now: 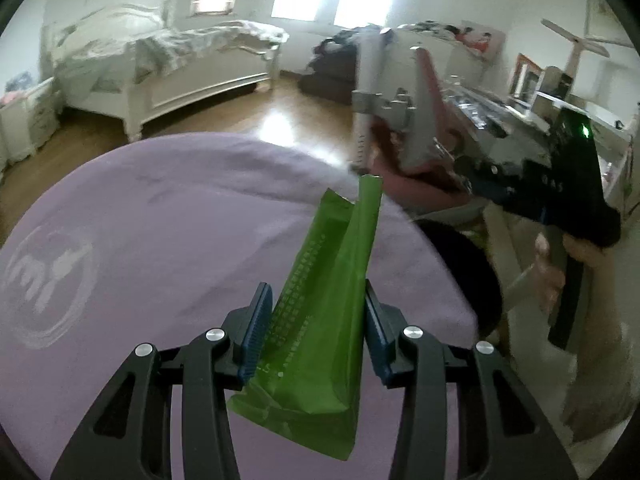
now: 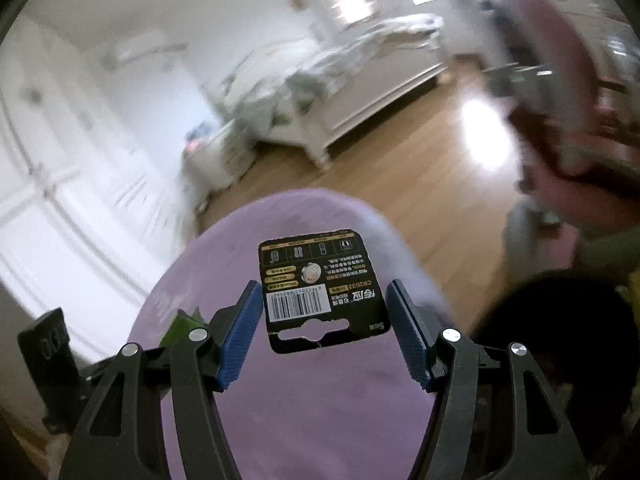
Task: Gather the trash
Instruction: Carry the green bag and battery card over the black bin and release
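Here the left gripper (image 1: 316, 332) is seen closed on a green wrapper (image 1: 324, 312), which is pinched between the blue pads (image 1: 256, 328) and held tilted above a purple cloth (image 1: 160, 220) that seems to cover a round tabletop. The right gripper (image 2: 324, 332) is held with its jaws apart, and a black battery card (image 2: 322, 288) with a barcode sits between the pads (image 2: 242, 332); a small gap can be made out on each side, so the card is judged not to be clamped, though whether it is lying on the purple cloth (image 2: 320, 420) or dropping free cannot be told. The step in hand is taken to be the gathering of loose litter, one piece already secured and the other either about to be gripped or just let go. If it is to be picked up, the right jaws would need to be closed squarely on the thin card's edges, and both pieces then carried to a bin; a dark round shape (image 2: 560, 340) just beside the cloth may be that bin, but it is too blurred to be sure. The right gripper's body and the hand (image 1: 552, 276) holding it are shown only by the left view, along with a white bed (image 1: 160, 68) well apart. The card's print is shown only by the right view, where just a corner of the green wrapper (image 2: 182, 326) appears.
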A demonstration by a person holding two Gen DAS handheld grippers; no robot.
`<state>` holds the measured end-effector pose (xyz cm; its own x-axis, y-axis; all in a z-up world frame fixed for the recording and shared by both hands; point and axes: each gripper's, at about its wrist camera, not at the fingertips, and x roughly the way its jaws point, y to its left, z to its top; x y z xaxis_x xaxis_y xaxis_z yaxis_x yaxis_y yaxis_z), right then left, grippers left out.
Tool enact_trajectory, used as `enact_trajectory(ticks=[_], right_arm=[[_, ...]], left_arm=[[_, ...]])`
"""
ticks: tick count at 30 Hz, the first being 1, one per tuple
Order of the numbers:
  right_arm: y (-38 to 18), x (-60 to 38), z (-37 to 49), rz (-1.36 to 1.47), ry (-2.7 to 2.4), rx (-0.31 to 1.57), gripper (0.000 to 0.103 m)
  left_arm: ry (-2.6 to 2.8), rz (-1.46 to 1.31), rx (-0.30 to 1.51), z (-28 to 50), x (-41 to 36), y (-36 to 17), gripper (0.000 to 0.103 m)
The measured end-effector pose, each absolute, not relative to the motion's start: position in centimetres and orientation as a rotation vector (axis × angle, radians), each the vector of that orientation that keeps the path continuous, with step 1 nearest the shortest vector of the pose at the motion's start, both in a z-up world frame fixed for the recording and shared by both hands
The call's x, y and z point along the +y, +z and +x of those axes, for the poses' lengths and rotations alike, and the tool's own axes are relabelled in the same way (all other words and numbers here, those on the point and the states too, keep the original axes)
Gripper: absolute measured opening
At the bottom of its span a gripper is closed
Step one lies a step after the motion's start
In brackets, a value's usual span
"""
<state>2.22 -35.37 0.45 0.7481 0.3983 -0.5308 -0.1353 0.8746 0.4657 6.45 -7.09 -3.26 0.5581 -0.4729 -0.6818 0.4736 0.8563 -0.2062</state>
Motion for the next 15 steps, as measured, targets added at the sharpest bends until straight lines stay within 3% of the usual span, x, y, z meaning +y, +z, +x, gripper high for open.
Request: enact_trajectory(ticks=[6,15], right_arm=[[0.3,-45.1,-2.3,0.479,0.12,0.598,0.064],[-2.7,-53.1,-5.8,0.56,0.003,0.591,0.064]], left_arm=[[-0.709,0.02,0.773,6.9,-15.8,-1.9,0.043],[-0.88,0.056,0.823,7.7,-26.6,-3.3,0.035]])
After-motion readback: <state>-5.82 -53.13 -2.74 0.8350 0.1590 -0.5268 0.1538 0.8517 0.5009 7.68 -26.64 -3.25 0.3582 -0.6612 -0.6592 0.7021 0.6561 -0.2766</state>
